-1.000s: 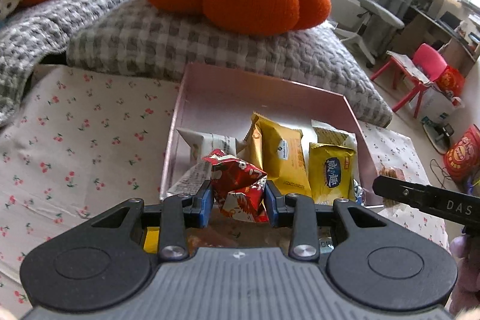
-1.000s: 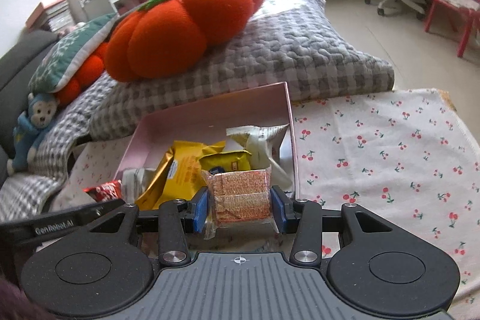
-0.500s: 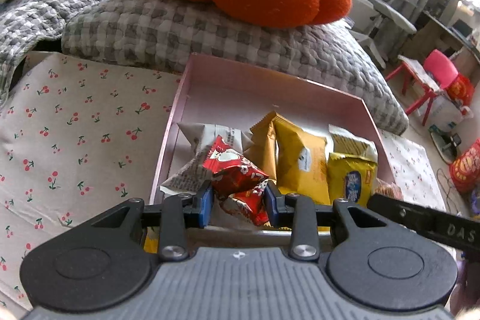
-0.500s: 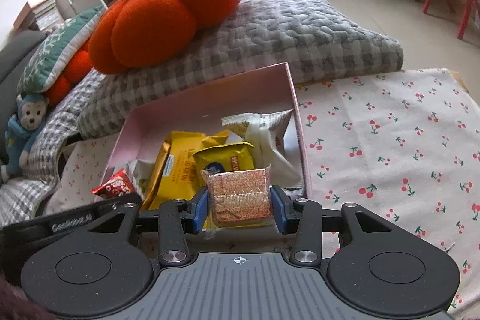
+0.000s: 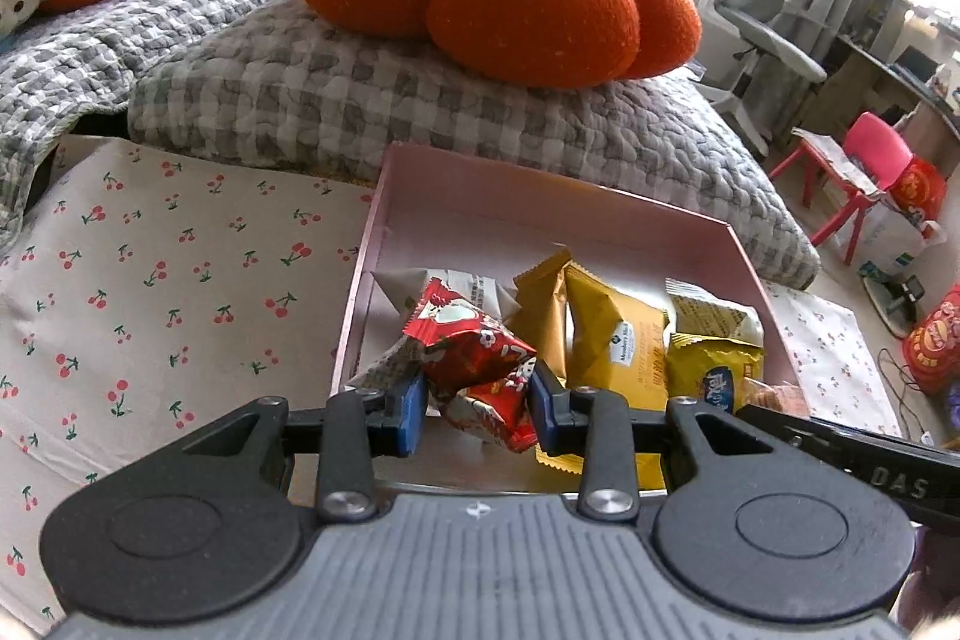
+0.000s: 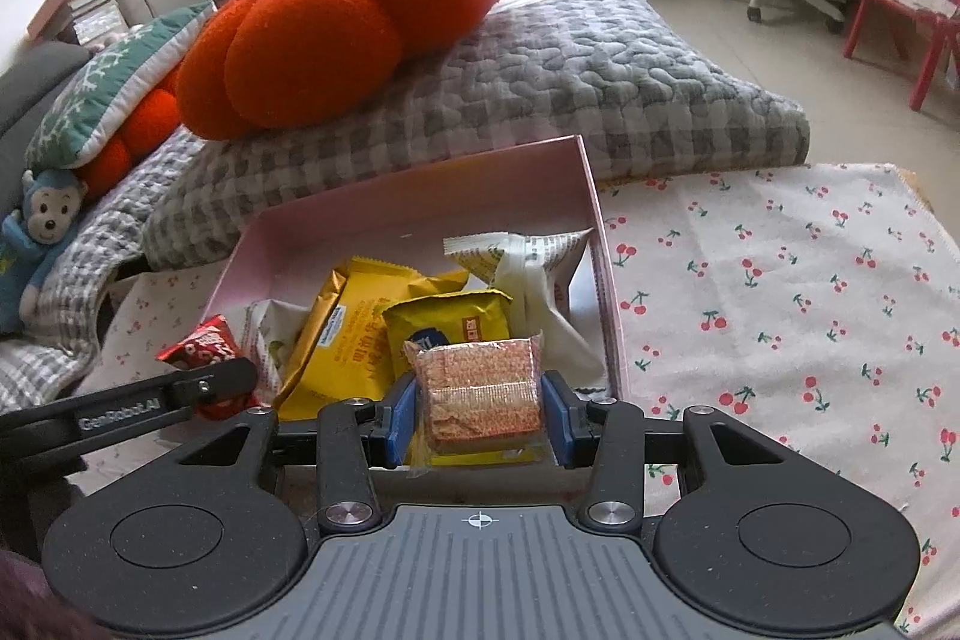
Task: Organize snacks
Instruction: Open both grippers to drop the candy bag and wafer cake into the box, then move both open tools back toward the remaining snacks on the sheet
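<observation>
Black grippers, blue-padded fingers (image 5: 411, 407)

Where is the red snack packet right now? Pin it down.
The red snack packet is clamped in the left tongs, held over the near left corner of the pink box, just left of the big yellow packet.

Cherry-print cloth (image 6: 780, 292) w/ pink box (image 5: 540, 214) on it.

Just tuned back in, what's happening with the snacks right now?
Each hand-held gripper holds one snack over the near end of the pink box. The left hand-held gripper is shut on a red packet; the right hand-held gripper is shut on a clear-wrapped wafer block. Several yellow and white packets already lie in the box.
</observation>
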